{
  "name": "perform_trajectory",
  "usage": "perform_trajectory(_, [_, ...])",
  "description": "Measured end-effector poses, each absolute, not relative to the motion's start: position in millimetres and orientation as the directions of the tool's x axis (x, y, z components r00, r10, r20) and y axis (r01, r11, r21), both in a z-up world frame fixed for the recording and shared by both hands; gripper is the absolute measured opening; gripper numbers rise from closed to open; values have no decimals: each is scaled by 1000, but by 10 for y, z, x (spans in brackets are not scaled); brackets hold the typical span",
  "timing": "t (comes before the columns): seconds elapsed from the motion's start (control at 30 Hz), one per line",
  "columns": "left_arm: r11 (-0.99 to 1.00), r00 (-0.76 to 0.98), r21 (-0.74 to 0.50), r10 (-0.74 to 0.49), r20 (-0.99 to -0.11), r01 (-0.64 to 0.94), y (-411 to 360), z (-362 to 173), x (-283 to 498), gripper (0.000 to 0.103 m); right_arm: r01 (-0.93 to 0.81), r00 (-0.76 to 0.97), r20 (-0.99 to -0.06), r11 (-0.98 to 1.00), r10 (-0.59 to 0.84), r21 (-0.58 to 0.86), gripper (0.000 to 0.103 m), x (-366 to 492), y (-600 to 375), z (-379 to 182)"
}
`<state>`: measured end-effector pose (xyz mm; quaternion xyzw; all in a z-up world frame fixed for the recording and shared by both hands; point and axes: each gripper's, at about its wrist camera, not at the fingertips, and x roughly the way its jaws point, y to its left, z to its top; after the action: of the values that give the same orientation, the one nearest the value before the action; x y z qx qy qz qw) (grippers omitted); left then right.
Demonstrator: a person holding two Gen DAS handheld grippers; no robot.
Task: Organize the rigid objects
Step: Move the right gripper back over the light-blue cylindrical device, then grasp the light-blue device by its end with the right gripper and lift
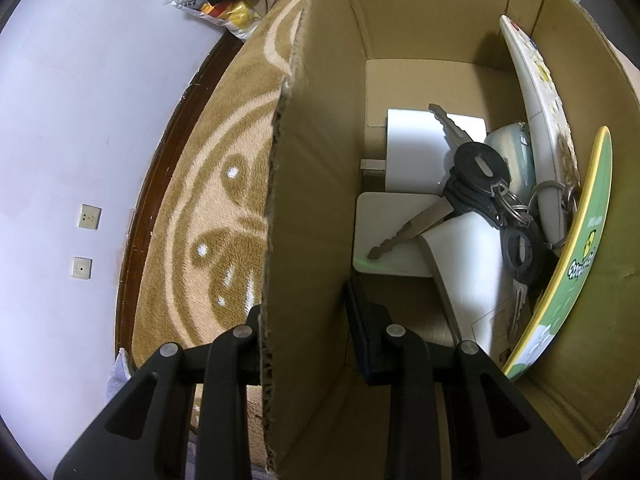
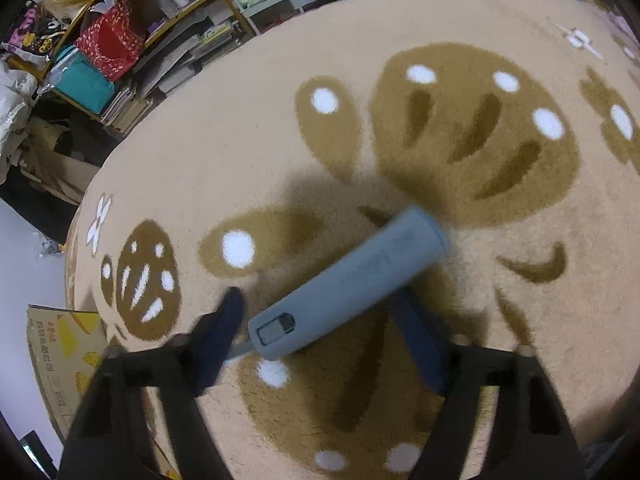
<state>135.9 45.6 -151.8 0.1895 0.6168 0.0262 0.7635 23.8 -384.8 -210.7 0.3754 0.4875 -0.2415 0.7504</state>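
In the left wrist view my left gripper (image 1: 308, 312) straddles the near wall of an open cardboard box (image 1: 316, 168), one finger outside and one inside, and looks shut on it. In the box lie a bunch of black-headed keys (image 1: 476, 184), white flat items (image 1: 420, 148), a white remote (image 1: 536, 120) and a green card (image 1: 580, 256). In the right wrist view a grey-blue oblong device (image 2: 352, 284) lies on the beige rug (image 2: 248, 140), between the fingers of my open right gripper (image 2: 320, 312). The fingers stand apart on either side of it.
The rug has brown patterns with white spots. A printed cardboard box (image 2: 60, 352) lies at the rug's left edge. Cluttered shelves (image 2: 132, 32) stand beyond the rug. In the left view a white wall with sockets (image 1: 86, 218) and a dark baseboard border the rug.
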Motion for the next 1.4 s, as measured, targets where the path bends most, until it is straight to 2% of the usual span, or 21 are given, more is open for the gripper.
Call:
perform_trajectory(0.03, [926,238,323,275,-932,194,448,-1524,1364,28,724,409,-913,605,12,332,62,255,-3848,-2127])
perform_trajectory(0.17, [926,238,324,276,-931,195,438,-1535,1368,28,714,399,-917,633,-15,300,59,339,-3806,-2137])
perform_trajectory(0.3, [927,237,322,275,-932,194,428,-1543,1366,28,671,406,-914,673,18,311,43,450,-3730,-2115])
perform_trajectory(0.53, [927,236,322,274,-932,193,428,-1546,1370,28,628,401,-916,735,-23,256,35,497,-3567,-2062])
perform_trajectory(0.93, [928,236,319,272,-933,193,435,-1559,1372,28,532,504,-861,809,-64,251,32,527,-3197,-1715])
perform_trajectory(1.4, [928,235,318,271,-933,193,441,-1560,1375,28,541,545,-834,796,-87,271,31,492,-3113,-1487])
